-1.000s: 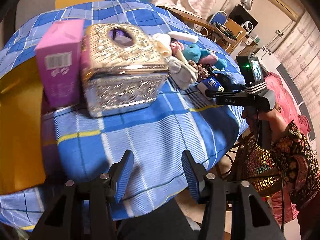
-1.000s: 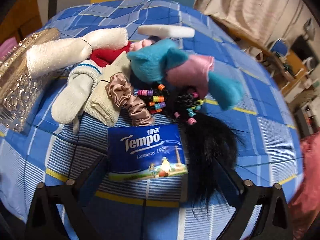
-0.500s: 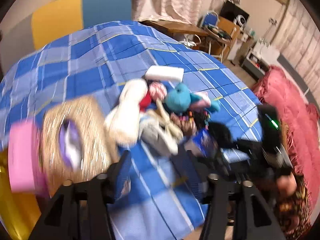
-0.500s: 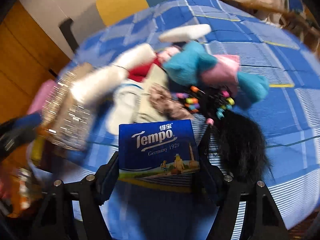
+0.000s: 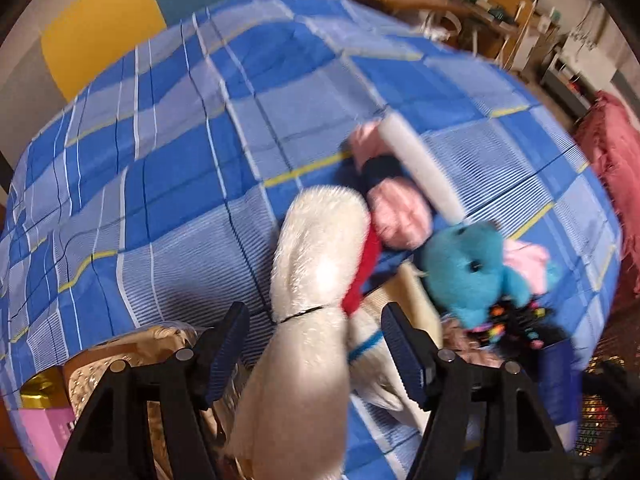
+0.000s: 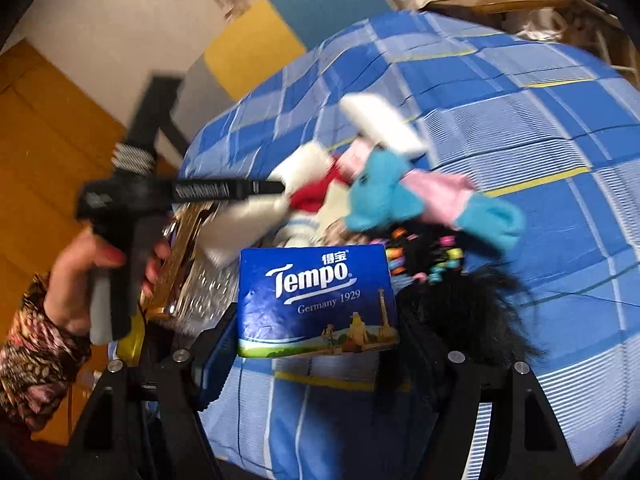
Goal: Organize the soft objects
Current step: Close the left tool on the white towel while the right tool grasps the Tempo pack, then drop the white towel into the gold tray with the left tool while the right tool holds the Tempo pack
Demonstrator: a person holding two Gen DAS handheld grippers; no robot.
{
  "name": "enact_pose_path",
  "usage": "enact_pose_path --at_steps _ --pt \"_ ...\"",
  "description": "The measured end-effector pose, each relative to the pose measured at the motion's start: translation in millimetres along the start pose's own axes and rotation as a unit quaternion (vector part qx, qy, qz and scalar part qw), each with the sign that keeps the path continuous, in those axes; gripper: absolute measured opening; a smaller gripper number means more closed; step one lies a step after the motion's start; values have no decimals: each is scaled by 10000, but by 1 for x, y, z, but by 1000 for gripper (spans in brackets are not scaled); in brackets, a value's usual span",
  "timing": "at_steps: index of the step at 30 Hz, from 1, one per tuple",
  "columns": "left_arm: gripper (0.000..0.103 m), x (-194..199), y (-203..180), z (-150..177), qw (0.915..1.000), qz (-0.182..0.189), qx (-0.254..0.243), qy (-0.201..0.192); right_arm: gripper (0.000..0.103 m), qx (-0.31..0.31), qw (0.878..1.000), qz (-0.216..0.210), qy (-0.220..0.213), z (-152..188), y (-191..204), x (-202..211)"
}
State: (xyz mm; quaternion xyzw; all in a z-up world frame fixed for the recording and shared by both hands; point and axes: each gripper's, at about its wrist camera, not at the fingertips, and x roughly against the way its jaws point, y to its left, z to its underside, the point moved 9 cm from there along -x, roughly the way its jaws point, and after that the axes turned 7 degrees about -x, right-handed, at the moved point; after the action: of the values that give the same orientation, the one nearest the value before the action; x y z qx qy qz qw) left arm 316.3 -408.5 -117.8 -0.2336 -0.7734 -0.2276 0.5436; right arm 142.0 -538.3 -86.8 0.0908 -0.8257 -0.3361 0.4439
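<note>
Your right gripper (image 6: 316, 344) clamped on Tempo pack (image 6: 316, 300); left gripper (image 5: 316, 344), jaws just opened wide, straddles white plush (image 5: 316, 280) beside pack.

Both wrist views look steeply down, close over the shared soft-toy pile (image 5: 464, 272) on the checked cloth (image 6: 520, 128).

On my right-wrist feed, a blue tissue pack (image 6: 316, 300) reads "Tempo", "Germany 1929", with Chinese characters above the brand.

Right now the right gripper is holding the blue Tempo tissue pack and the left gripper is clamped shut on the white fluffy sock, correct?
Not quite. The left gripper is open; the left wrist view shows its pads clear of the white fluffy sock between them. The right gripper does hold the Tempo tissue pack.
</note>
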Motion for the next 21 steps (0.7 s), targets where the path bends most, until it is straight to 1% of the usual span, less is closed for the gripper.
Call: enact_pose_path --at_steps 2,3,5,6,8,9,10,11,13,15,17,18,20,21 --pt "69 -11 -1 4 9998 -83 -118 160 74 -306 9995 -100 -78 -5 -8 3" --pt "69 -13 -2 3 9996 -135 -155 178 74 -462 9988 -124 -110 -8 -13 3" --pt "69 -16 -4 4 9991 -251 -272 189 74 -625 9979 9 -172 -17 -22 4" --pt "69 -18 -6 4 9988 -313 -314 226 75 -614 9979 133 -180 -17 -24 1" --pt "65 -19 -6 6 9979 -496 -352 243 75 -477 9983 331 -58 -17 -22 -9" --pt "54 -18 -5 6 9970 -635 -375 224 75 -373 9985 398 34 -14 -19 -16" --pt "36 -17 -4 6 9965 -708 -415 143 75 -231 9985 477 126 -10 -16 -20" --pt "35 -16 -6 7 9976 -558 -395 126 75 -83 9980 588 205 -6 -14 -24" --pt "33 -13 -4 7 9985 -438 -320 47 75 247 9946 930 394 5 -12 -35" --pt "33 -8 -4 7 9994 -298 -201 -8 76 348 9910 1140 617 14 -16 -46" --pt "32 1 0 5 9998 -98 53 -164 76 358 9880 1258 820 20 -21 -54" --pt "32 7 3 6 9995 -11 163 -264 77 384 9871 1299 854 21 -23 -55" --pt "32 25 7 6 9977 186 360 -539 78 428 9863 1444 669 14 -24 -47" --pt "32 35 9 6 9965 252 440 -660 82 465 9879 1412 448 7 -22 -38"
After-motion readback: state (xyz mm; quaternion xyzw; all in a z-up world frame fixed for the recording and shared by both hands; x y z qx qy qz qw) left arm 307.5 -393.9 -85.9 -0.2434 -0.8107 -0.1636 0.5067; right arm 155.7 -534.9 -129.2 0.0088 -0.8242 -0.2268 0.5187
